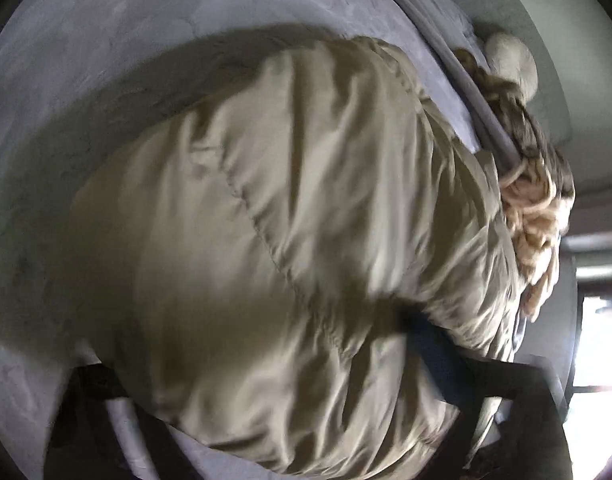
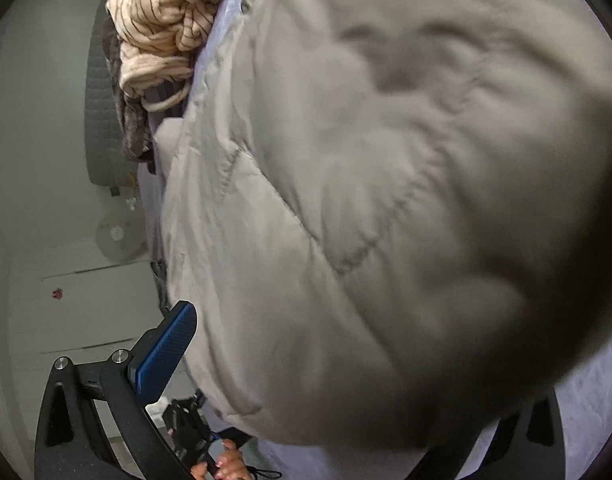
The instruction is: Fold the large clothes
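A large beige quilted puffer jacket (image 1: 290,216) lies bunched on a lavender bed sheet (image 1: 106,40). In the left wrist view it drapes over my left gripper (image 1: 290,384); one blue pad (image 1: 433,356) shows at its right, the other finger is buried under fabric. In the right wrist view the same jacket (image 2: 385,200) fills most of the frame and covers my right gripper (image 2: 337,364). Only the left finger's blue pad (image 2: 166,352) shows, beside the jacket's edge. The right finger is hidden under the padding.
A cream and brown striped knit bundle (image 2: 166,28) lies at the bed's edge, also seen in the left wrist view (image 1: 533,216). A round cream cushion (image 1: 509,60) sits beyond it. A grey wall (image 2: 38,160) and a bright window (image 1: 597,360) flank the bed.
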